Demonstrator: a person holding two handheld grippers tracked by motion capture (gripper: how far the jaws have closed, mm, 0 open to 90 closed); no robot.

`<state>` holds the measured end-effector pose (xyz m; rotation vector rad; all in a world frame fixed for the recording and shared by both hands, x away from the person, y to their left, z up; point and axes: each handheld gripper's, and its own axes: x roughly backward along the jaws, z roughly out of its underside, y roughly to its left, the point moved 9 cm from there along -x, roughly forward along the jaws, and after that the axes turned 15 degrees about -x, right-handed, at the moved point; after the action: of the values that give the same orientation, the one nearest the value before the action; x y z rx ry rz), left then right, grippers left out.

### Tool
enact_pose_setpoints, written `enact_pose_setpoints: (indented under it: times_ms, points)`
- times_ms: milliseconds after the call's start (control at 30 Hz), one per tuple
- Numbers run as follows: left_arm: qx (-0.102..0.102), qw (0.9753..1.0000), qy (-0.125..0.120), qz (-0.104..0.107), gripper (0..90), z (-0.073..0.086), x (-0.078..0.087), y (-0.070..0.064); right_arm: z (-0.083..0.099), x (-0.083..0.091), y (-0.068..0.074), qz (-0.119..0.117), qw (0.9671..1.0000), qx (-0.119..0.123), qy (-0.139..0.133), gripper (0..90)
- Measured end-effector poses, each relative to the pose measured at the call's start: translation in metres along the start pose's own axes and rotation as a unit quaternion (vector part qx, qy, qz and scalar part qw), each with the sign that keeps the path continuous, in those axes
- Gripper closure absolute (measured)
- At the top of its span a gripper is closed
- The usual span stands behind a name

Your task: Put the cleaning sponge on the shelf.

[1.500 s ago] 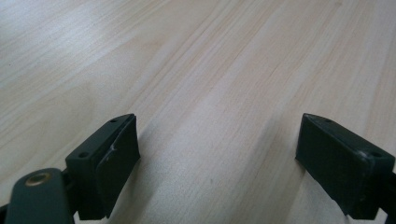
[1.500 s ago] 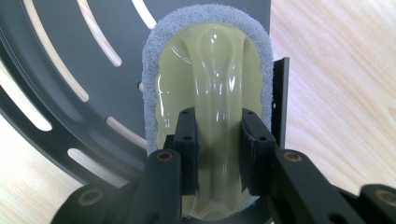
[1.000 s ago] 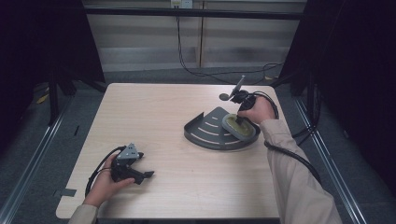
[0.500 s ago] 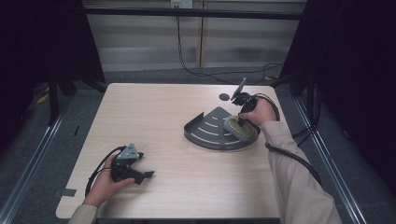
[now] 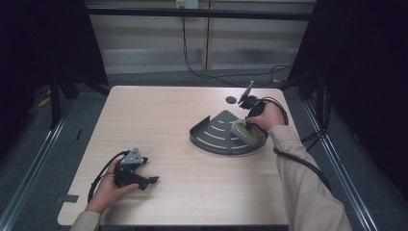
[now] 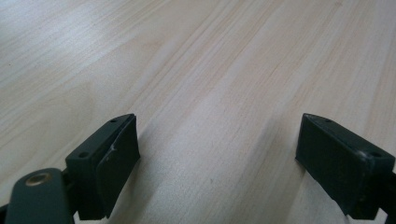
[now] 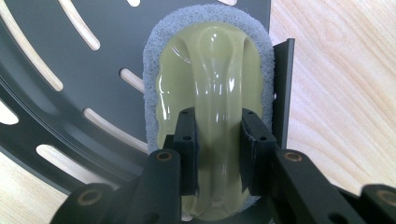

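Observation:
A dark grey quarter-round slotted shelf [image 5: 215, 133] lies on the right half of the table. In its corner rests a scrubber [image 5: 248, 133] with a pale green plastic handle [image 7: 218, 88] on a grey pad. My right gripper [image 7: 218, 154] comes down on it from above, and its jaws clasp the raised handle ridge on both sides. In the high view the right gripper [image 5: 252, 107] sits at the shelf's far right corner. My left gripper [image 5: 137, 174] rests near the table's front left, jaws wide apart over bare wood [image 6: 219, 154].
A small dark round spot [image 5: 231, 100] marks the table just behind the shelf. Cables [image 5: 300, 163] trail from the right gripper off the table's right edge. The light wooden table [image 5: 159, 120] is bare through its middle and back left.

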<state>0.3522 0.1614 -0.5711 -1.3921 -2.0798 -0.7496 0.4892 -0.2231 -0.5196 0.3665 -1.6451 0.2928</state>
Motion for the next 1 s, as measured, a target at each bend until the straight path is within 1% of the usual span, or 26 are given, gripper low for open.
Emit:
enact_pose_setpoints:
  times_ms: [267, 467, 600, 700, 767, 800, 933, 1000]
  points:
    - [0.0, 1.0, 0.0, 0.0, 12.9, 0.0, -0.0001, 0.0, 0.0003, -0.0005, 0.0007, -0.002, 1.0, -0.001, -0.002, 71.0]
    - [0.0, 1.0, 0.0, 0.0, 12.9, 0.0, -0.0001, 0.0, 0.0, -0.0009, -0.0002, 0.002, 1.0, -0.001, -0.006, 67.0]
    - [0.0, 1.0, -0.001, 0.0, 12.9, -0.0001, -0.0001, 0.0, -0.0007, -0.0005, -0.0015, 0.009, 0.9999, 0.0, -0.011, 58.6]
    - [0.0, 1.0, 0.0, 0.0, 12.9, 0.0, -0.0001, 0.0, -0.0016, 0.0002, -0.0025, 0.009, 0.9998, -0.001, -0.02, 51.1]
    - [0.0, 1.0, -0.001, 0.0, 12.9, 0.0, -0.0001, 0.0, -0.0016, 0.0013, -0.0027, 0.011, 0.9996, -0.007, -0.024, 46.9]
    - [0.0, 1.0, 0.0, 0.0, 12.9, 0.0, -0.0001, 0.0, -0.0015, 0.0018, -0.0032, 0.011, 0.9996, -0.006, -0.024, 45.6]
    - [0.0, 1.0, 0.0, 0.0, 12.9, 0.0, 0.0, 0.0, -0.0012, 0.0037, -0.0029, 0.012, 0.9994, -0.014, -0.031, 38.6]
    - [0.0, 1.0, 0.0, 0.0, 12.9, 0.0, 0.0, 0.0, -0.0007, 0.004, -0.0023, 0.012, 0.9993, -0.013, -0.033, 36.7]
